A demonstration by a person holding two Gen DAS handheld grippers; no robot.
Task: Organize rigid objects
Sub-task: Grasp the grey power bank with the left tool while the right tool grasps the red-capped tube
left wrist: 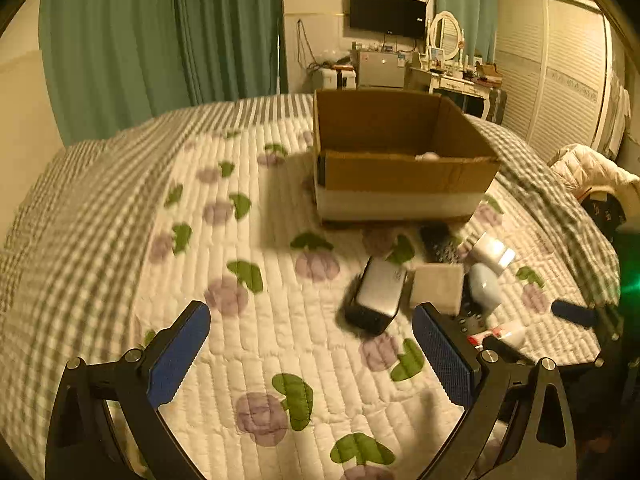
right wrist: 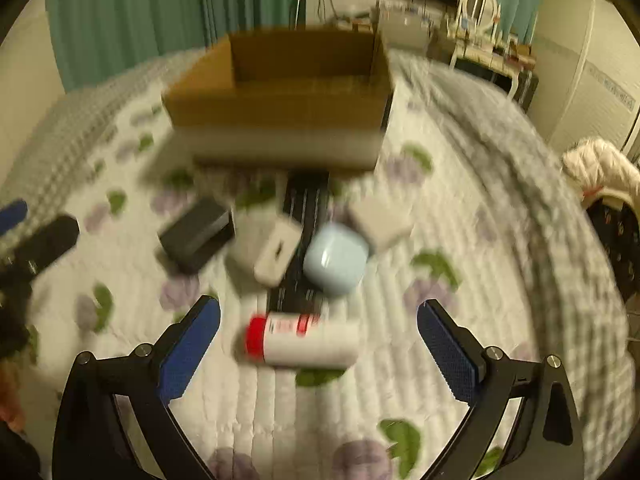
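Hovering over a quilted bed (left wrist: 280, 320) with both grippers spread wide, gripping nothing.

Left gripper (left wrist: 312, 356) above bare quilt, jaws released, cluster of items off to its right — silver-topped black case (left wrist: 376, 292), beige block (left wrist: 438, 286), pale blue case (left wrist: 484, 286), white adapter (left wrist: 494, 254), dark remote (left wrist: 438, 242). Right gripper (right wrist: 320, 352) jaws released too, red-capped white bottle (right wrist: 300, 340) lying on its side between the blue pads (right wrist: 190, 354), untouched. Beyond it, blurred, blue case (right wrist: 336, 258) and white charger (right wrist: 266, 250) resting on the remote (right wrist: 306, 204). Cardboard box (left wrist: 400, 176) open at the far side of the cluster, something pale just visible inside — unclear what.
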